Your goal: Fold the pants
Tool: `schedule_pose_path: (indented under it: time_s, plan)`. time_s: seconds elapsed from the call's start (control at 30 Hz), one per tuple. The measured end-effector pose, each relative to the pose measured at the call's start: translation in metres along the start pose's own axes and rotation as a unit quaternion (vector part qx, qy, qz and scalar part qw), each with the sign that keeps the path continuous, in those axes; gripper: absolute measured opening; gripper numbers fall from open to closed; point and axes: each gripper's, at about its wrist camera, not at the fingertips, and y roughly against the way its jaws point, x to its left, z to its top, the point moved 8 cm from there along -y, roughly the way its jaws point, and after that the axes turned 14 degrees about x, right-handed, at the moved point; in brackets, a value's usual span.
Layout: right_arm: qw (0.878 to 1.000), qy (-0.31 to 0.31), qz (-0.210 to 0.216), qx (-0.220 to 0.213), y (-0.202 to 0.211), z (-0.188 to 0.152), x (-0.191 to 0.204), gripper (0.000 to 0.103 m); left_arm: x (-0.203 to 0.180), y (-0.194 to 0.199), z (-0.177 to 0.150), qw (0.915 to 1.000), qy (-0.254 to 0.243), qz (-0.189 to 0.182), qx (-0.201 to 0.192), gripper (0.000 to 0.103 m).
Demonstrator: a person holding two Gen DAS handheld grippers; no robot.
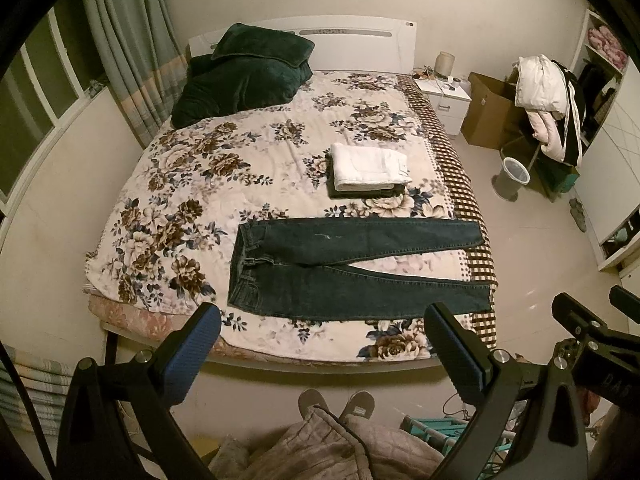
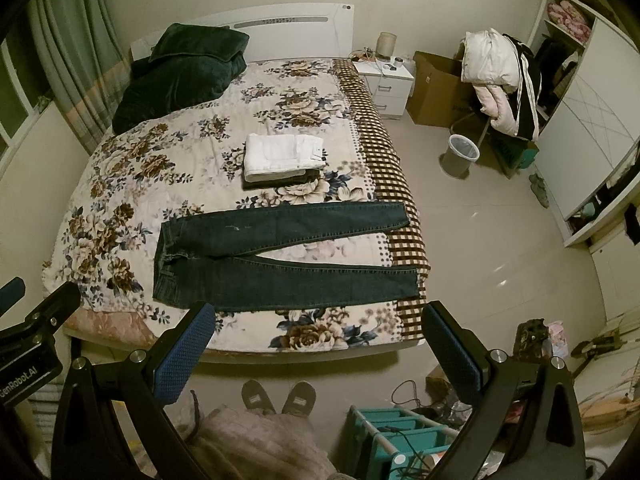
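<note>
Dark blue jeans [image 1: 352,264] [image 2: 280,256] lie flat across the near part of the bed, waistband to the left, both legs spread apart and running to the right edge. My left gripper [image 1: 322,344] hovers open above the bed's near edge, nothing between its blue pads. My right gripper [image 2: 318,344] is also open and empty, held at the same height just short of the jeans. The right gripper's body shows at the right edge of the left wrist view, and the left gripper's body at the left edge of the right wrist view.
A folded stack, white pants [image 1: 370,166] on a dark garment, sits mid-bed behind the jeans. Dark green pillows [image 1: 244,72] lie at the headboard. A person's slippered feet [image 1: 336,402] stand at the bed's foot. A bin [image 2: 460,154], nightstand [image 2: 390,80] and teal rack [image 2: 400,436] stand to the right.
</note>
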Motion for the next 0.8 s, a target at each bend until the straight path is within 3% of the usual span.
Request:
schedule_pose_path:
  time_s: [0.8]
  plan:
    - [1.000, -0.001, 0.003, 0.001, 0.000, -0.001, 0.000, 0.103, -0.014, -0.006, -0.007, 1.0000, 0.004, 0.000, -0.005, 0.103]
